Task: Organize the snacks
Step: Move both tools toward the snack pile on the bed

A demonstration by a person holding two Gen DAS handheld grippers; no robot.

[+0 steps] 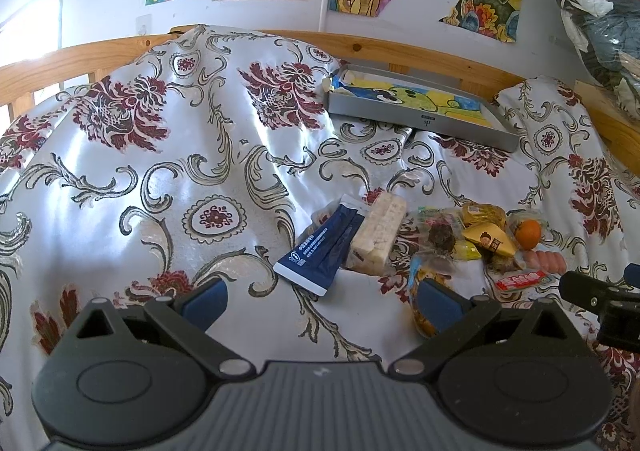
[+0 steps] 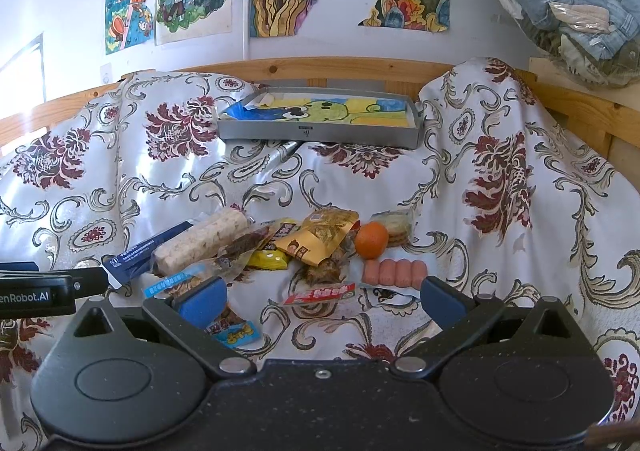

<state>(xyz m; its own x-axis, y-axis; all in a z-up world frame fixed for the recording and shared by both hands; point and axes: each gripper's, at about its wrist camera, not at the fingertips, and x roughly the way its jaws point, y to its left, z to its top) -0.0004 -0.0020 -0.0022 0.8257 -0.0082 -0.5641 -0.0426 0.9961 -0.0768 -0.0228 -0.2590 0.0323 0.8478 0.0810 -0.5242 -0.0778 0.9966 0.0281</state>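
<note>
From where I sit, nothing has been sorted yet: the shallow grey metal tray (image 2: 320, 137) lined with a yellow-and-blue cartoon drawing lies at the far side of the bed with no snack in it that I can see, and the whole heap of snacks sits well short of the tray, on the shiny white bedspread with dark red flowers (image 2: 460, 187). Taking the tray as my landmark, the pile lies on its near side, spread across roughly the tray's width. I can pick out a dark blue flat sachet (image 1: 320, 247) at the left end, a pale rice-cracker bar in clear wrap (image 2: 204, 237) against it, a yellow-brown crinkled packet (image 2: 316, 237) in the middle, a small round orange (image 2: 371, 240) beside that, and a row of pink sausages in clear film (image 2: 394, 273) nearest me. The wrappers overlap and look slippery. My left gripper (image 1: 320, 299) is spread wide and empty before the sachet; my right gripper (image 2: 320, 295) is likewise wide apart and empty, nearest a small red-and-white packet (image 2: 320, 294). Every piece remains to be carried over.
</note>
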